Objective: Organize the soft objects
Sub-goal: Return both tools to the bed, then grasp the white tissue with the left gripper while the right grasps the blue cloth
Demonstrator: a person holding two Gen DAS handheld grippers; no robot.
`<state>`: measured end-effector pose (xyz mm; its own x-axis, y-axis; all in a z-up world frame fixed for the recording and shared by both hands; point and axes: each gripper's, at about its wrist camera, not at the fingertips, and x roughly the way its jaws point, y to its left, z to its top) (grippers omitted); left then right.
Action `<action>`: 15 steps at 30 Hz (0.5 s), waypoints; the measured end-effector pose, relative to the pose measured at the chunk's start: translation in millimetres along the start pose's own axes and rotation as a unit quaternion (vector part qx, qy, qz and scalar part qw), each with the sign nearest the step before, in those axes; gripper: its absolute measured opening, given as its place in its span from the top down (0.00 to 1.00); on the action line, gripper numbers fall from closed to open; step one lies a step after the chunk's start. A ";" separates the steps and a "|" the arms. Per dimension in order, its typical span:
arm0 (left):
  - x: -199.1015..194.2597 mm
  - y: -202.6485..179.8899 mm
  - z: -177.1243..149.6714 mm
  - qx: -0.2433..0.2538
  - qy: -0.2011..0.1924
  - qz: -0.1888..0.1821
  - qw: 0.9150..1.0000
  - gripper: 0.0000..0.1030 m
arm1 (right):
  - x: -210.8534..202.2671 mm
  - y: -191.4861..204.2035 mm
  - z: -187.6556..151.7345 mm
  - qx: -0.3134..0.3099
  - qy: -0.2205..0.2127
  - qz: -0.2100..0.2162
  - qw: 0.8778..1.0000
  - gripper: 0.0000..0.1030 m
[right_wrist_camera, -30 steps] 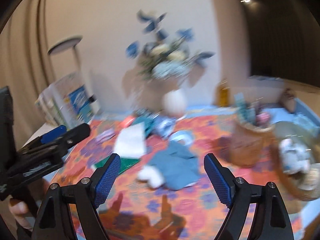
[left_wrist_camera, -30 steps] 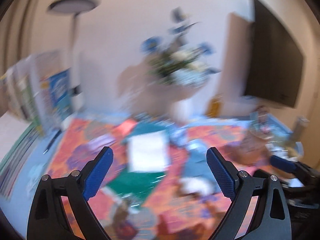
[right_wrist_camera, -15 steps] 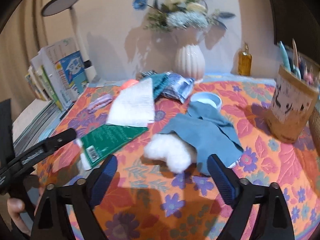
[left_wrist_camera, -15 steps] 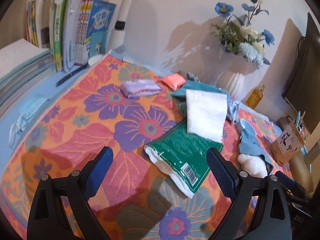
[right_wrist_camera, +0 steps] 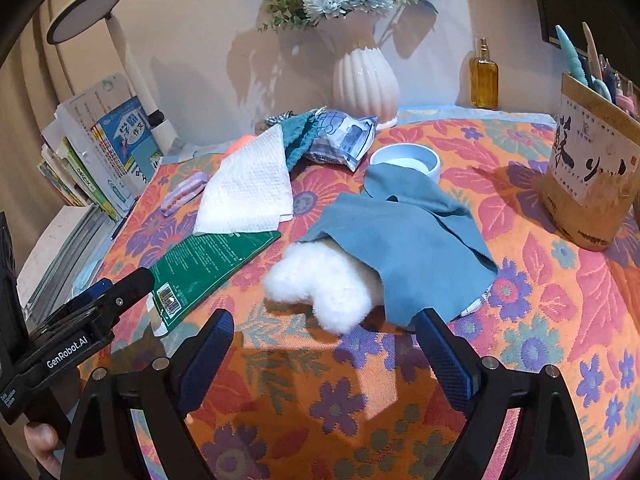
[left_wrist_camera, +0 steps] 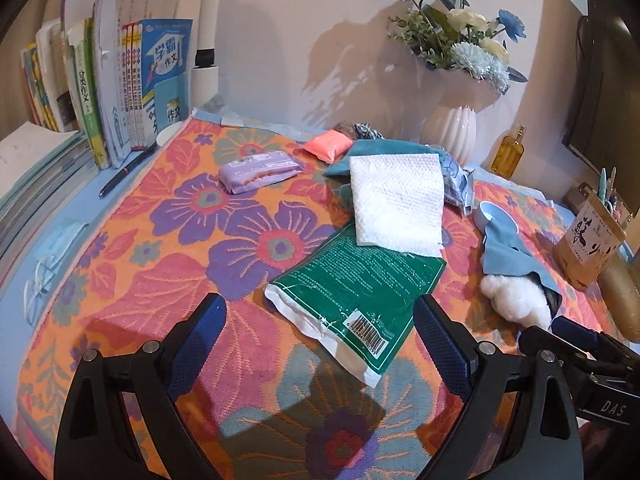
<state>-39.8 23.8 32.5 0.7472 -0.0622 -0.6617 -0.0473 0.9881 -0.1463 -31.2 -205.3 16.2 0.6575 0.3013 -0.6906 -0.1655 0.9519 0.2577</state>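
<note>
Hand-held gripper [right_wrist_camera: 324, 344] near cotton wad [right_wrist_camera: 320, 288]

Books [left_wrist_camera: 120, 92], pen [left_wrist_camera: 126, 170], white vase [right_wrist_camera: 366, 76], amber bottle [right_wrist_camera: 485, 78], pencil holder [right_wrist_camera: 588, 168].

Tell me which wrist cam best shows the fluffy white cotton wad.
Right wrist: the fluffy white cotton wad sits centred and close, half under the blue-grey cloth. Left wrist shows it only small and distorted near the right edge.
</note>
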 end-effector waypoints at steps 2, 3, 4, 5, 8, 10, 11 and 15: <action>1.3 0.3 0.0 0.000 0.004 0.000 1.000 0.09 | 1.0 0.9 -0.6 0.000 0.003 -0.003 1.000 0.11; 2.0 -0.2 0.1 0.000 0.005 0.000 1.000 0.09 | 1.4 -0.3 -0.8 -0.001 0.005 -0.003 1.000 0.11; 2.2 -0.2 0.0 0.001 0.006 0.000 1.000 0.09 | 2.2 -0.4 -0.8 0.000 0.007 -0.005 1.000 0.11; 2.1 -0.4 -0.4 0.002 0.007 -0.005 1.000 0.09 | 2.4 -0.8 -0.9 0.001 0.008 -0.005 1.000 0.11; 3.5 -2.5 -1.3 0.009 0.014 -0.020 1.000 0.09 | 2.6 -2.7 -1.0 0.006 0.009 -0.003 1.000 0.11; 4.6 -3.9 -1.4 0.012 0.017 -0.020 1.000 0.09 | 3.3 -4.9 -1.1 0.010 0.011 0.000 1.000 0.11; 4.6 -4.3 -1.5 0.013 0.018 -0.018 1.000 0.09 | 3.7 -5.0 -1.3 0.013 0.012 0.000 1.000 0.11; 4.4 -5.1 -1.5 0.015 0.020 -0.018 1.000 0.09 | 3.0 -9.5 -1.3 0.027 0.015 0.003 1.000 0.10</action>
<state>-37.3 18.2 29.2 0.7203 -0.1028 -0.6860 -0.0006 0.9889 -0.1488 -28.5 -213.4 10.8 0.6343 0.3090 -0.7086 -0.1292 0.9461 0.2969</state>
